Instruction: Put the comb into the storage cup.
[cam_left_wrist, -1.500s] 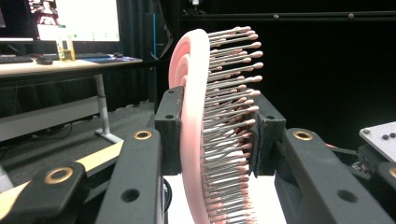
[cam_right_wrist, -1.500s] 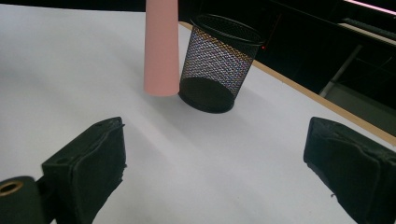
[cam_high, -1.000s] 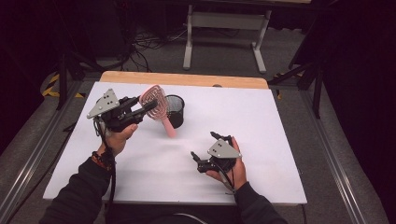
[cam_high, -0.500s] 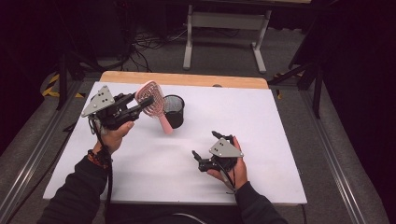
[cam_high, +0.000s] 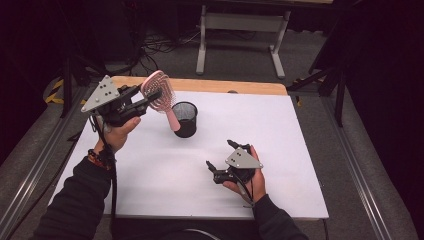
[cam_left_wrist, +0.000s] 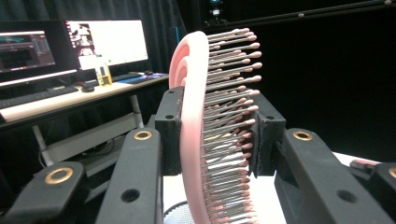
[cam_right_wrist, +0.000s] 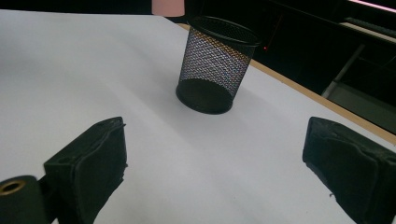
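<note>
The left gripper is clamped on the head of a pink hairbrush, one pad against the flat back and the other against the bristle tips. In the left gripper view the brush stands on edge between the two pads, bristles pointing right. From above, the brush hangs in the air at the table's far left, its handle slanting down toward the rim of a black mesh cup, which stands upright on the white table just beside it. The right gripper rests low near the table's front, jaws spread wide with nothing between them, well apart from the cup
</note>
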